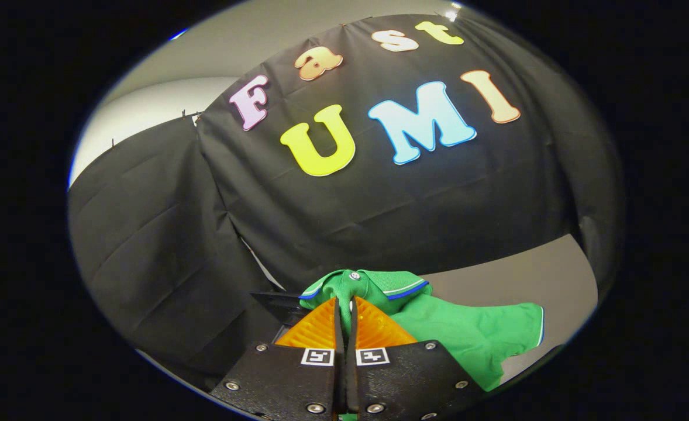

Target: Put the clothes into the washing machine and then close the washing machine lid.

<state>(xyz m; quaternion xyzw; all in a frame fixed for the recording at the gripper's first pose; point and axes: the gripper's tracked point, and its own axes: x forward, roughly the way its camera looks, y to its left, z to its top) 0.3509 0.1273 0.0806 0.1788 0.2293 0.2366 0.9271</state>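
Note:
A green polo shirt [467, 336] with a blue-edged collar and a small button hangs from my gripper [345, 304]. Both fingers press together on the cloth near the collar, so the gripper is shut on the shirt. The shirt's body drapes away to the right of the fingers, lifted off the surface. A dark, ribbed object [277, 303], perhaps part of the washing machine, shows just left of the fingers; I cannot tell what it is.
A grey surface [526, 275] lies beyond and to the right of the shirt. The booth's black cloth wall [379, 204] rises close ahead and wraps round to the left.

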